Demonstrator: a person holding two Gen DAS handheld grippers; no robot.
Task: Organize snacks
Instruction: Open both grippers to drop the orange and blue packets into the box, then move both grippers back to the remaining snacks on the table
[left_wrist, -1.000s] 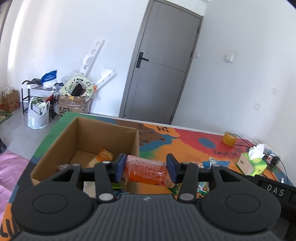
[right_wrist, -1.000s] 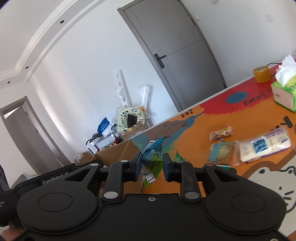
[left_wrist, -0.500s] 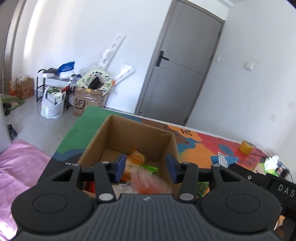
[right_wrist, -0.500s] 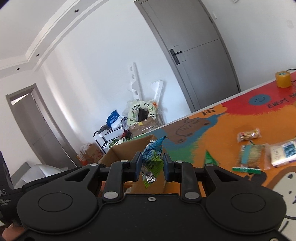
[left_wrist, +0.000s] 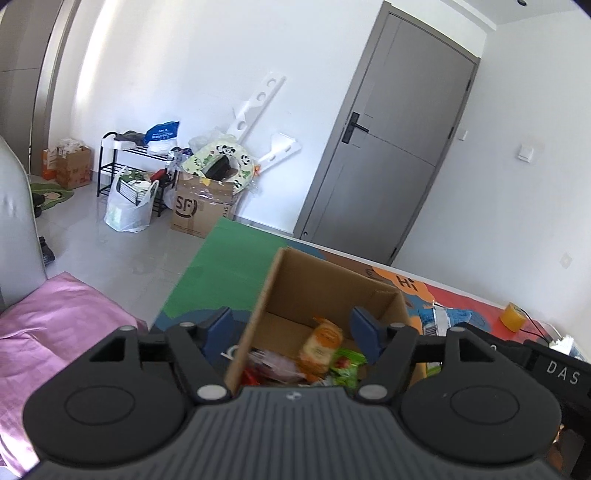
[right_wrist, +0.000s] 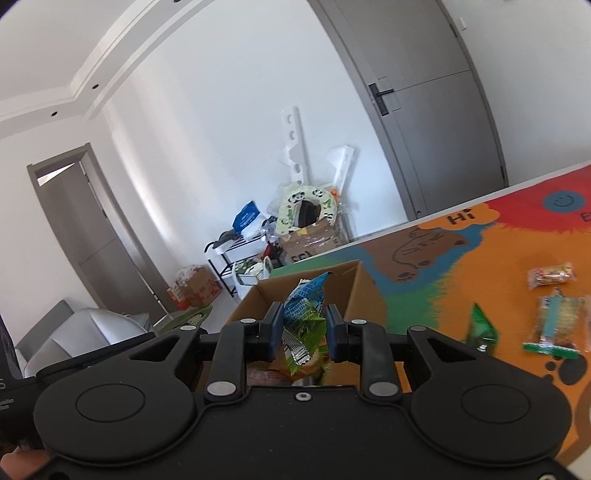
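An open cardboard box stands on the colourful table mat, with several snack packets inside, among them an orange packet and a green one. My left gripper hangs over the box's near left wall; its jaws are opening and nothing is between them. In the right wrist view my right gripper is shut on a blue and green snack packet, held just above the near side of the same box.
On the mat to the right lie a green packet, a clear packet with a teal label and a small red-yellow packet. A yellow tape roll sits far right. Pink bedding lies left of the table.
My left gripper swung left over the box, spread its jaws and let go of the orange-red packet it held. My right gripper carried its blue-green packet leftward to the box.
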